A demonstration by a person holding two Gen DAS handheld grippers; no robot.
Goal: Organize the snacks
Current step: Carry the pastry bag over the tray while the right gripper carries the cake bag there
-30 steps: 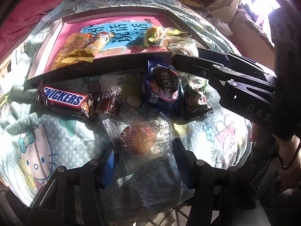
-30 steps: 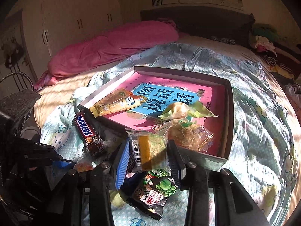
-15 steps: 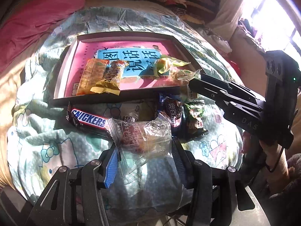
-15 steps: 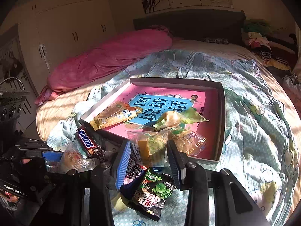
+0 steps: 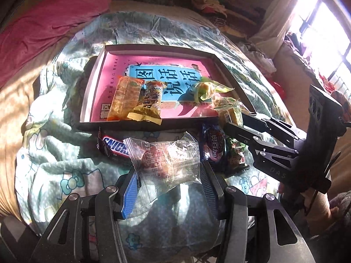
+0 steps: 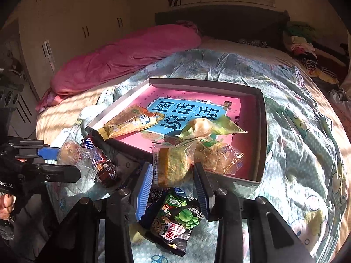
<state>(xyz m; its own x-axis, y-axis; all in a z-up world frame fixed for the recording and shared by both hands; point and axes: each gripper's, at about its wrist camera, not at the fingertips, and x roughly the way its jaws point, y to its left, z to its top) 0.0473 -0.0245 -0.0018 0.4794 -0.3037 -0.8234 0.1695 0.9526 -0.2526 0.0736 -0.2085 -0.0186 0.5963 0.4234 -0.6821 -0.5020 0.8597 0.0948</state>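
My left gripper (image 5: 169, 172) is shut on a clear packet with a brown pastry (image 5: 166, 160) and holds it above the quilt. The left gripper (image 6: 63, 162) also shows at the left of the right wrist view. My right gripper (image 6: 172, 176) is shut on a clear packet with a green-yellow cake (image 6: 173, 164), just over the near rim of the shallow pink-lined box (image 6: 263, 131). Orange packets (image 5: 125, 96) and a yellow-green wrapped sweet (image 5: 206, 87) lie inside the box (image 5: 94, 92). A Snickers bar (image 5: 111, 146), a dark blue cookie packet (image 5: 215, 146) and a green pea packet (image 6: 177, 221) lie on the quilt.
The box rests on a rumpled cartoon-print quilt (image 6: 296, 142) on a bed. A pink blanket (image 6: 122, 57) lies at the far left, with cupboards behind it. Clothes (image 6: 302, 48) are piled at the far right. A person's hand (image 5: 316, 206) holds the right gripper.
My left gripper has lifted the pastry packet off the quilt and drawn back, so more of the box shows. The right gripper has stayed nearly still with its packet.
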